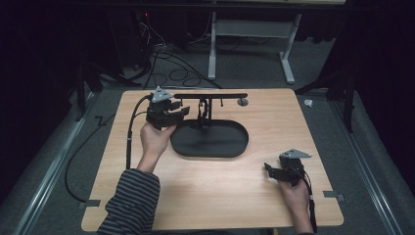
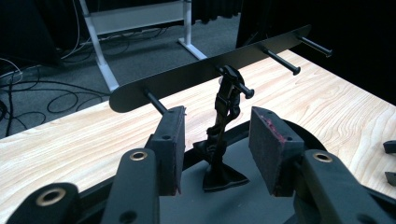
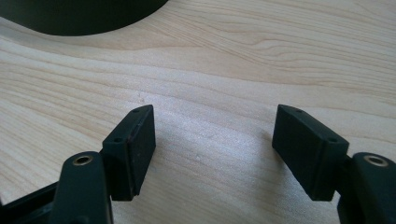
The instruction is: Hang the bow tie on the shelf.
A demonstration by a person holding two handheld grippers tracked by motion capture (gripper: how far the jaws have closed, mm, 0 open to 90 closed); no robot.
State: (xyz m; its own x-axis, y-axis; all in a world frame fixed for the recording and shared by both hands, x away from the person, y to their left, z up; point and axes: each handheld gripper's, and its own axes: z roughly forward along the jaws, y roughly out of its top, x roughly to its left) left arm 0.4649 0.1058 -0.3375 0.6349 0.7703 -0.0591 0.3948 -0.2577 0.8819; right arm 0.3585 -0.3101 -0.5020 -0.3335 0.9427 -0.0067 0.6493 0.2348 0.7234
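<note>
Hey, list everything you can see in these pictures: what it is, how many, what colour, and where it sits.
Table: one, light wood, centre of the high view.
Oval tray: one, black, on the table's middle.
Peg rack: one, black bar with pegs, standing over the tray's far edge.
Strap or watch band: one, black, hanging from a middle peg down onto the tray.
Small round disc: one, grey, on the table by the rack's right end.
Cables: several, black, on the floor behind the table.
Stand legs: white, on the floor beyond.
Left gripper: black, open, the strap between its jaws untouched.
Right gripper: black, open over bare wood.
Striped sleeve: left forearm.
</note>
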